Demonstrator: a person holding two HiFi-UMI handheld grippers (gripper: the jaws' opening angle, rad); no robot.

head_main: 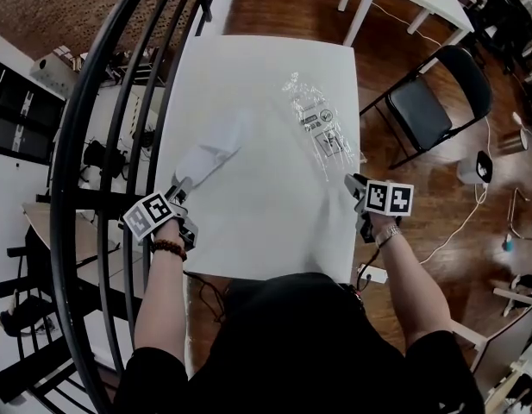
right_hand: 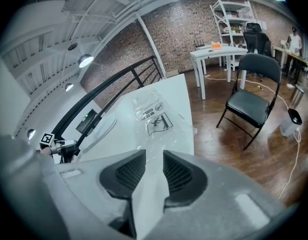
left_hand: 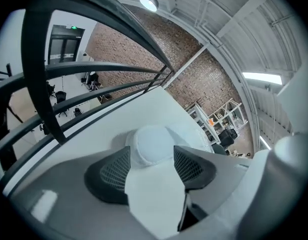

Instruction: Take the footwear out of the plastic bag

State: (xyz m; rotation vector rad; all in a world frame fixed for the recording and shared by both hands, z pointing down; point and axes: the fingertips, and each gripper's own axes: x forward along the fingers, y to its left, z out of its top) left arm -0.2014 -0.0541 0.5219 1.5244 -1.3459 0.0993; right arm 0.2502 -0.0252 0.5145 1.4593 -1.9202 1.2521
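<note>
The flat white fabric slipper [head_main: 209,153] lies on the white table [head_main: 266,222] between the left gripper's [left_hand: 151,166] wide-parted jaws, the clear printed plastic bag [right_hand: 154,114] just ahead of the right gripper's [right_hand: 154,171] parted jaws, so both should best back straight off without snagging either.

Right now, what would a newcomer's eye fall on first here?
A white slipper lies on the left of the white table, its near end at the jaws of the open left gripper. A clear printed plastic bag lies apart from it on the right, just ahead of the open right gripper. A black curved railing sweeps down the head view's left.
</note>
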